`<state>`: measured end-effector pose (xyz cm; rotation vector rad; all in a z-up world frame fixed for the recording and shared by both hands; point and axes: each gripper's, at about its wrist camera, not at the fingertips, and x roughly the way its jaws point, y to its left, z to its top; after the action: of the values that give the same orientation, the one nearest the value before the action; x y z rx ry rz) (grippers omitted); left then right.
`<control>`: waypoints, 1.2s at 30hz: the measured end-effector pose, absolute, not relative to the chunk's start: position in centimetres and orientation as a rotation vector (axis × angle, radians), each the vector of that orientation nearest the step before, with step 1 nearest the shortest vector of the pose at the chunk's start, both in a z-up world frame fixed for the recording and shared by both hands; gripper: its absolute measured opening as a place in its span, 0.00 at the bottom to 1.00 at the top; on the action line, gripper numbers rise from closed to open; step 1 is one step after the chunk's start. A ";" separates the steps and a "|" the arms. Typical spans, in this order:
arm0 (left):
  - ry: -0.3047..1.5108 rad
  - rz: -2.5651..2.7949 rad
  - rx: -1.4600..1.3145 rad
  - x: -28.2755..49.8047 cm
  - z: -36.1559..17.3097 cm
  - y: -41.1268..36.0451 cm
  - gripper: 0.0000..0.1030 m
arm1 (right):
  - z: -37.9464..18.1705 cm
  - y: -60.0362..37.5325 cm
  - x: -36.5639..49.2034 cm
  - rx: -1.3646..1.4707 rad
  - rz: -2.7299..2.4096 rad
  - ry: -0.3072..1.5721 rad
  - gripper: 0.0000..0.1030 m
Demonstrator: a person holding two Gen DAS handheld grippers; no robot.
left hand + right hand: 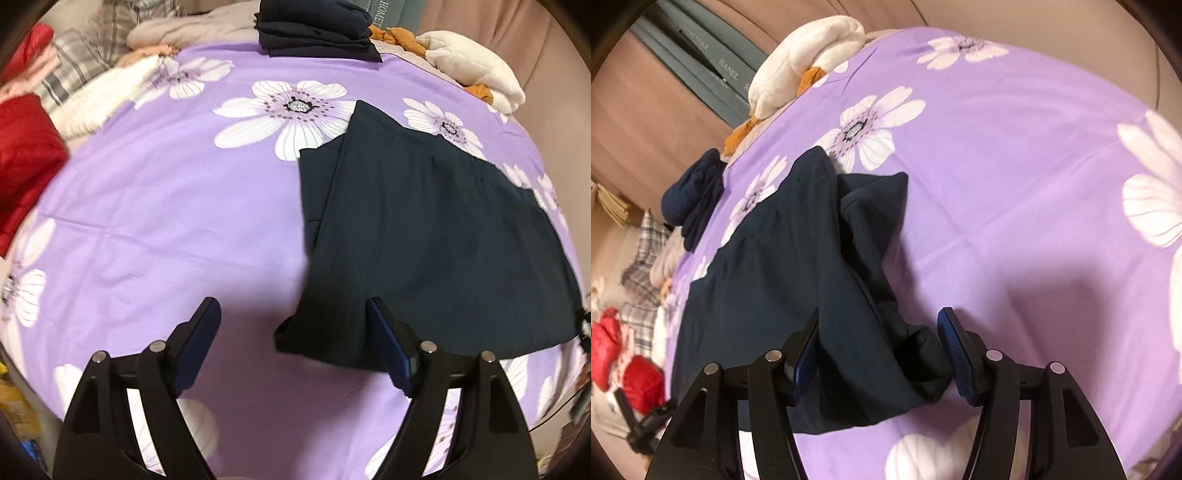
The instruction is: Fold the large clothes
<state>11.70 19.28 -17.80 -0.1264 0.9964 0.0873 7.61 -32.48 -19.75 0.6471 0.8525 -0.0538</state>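
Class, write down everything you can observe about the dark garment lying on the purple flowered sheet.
The dark garment is navy-black, matte woven cloth, partly folded, lying flat on the purple flowered sheet. One layer overlaps another along a long crease; a bunched end lies between the open right gripper fingers. The open left gripper sits at its near edge, one finger over the cloth.

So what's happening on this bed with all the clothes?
A person holding a gripper in each hand is folding a dark navy garment on the purple flowered bedsheet. The right gripper has its jaws open around a bunched edge of it; the left gripper is open, gripping nothing. A folded dark navy pile sits at the far edge.
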 end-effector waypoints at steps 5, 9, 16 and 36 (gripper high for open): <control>0.985 0.141 -0.024 10.2 -17.6 18.7 0.81 | -18.7 -32.9 7.1 0.577 -0.107 0.842 0.59; 0.972 0.156 0.031 9.8 -17.4 17.5 0.86 | -17.3 -32.8 6.1 0.496 -0.200 0.776 0.59; 0.893 0.090 -0.015 10.6 -15.8 14.4 1.00 | -14.7 -27.9 6.9 0.330 -0.045 0.712 0.59; 0.965 0.129 0.054 10.4 -18.4 12.0 1.00 | -18.2 -24.3 9.0 0.212 0.034 0.853 0.59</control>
<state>10.41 12.03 -18.40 0.0536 0.9654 0.1293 8.97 -24.29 -18.17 0.2125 0.8527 0.0344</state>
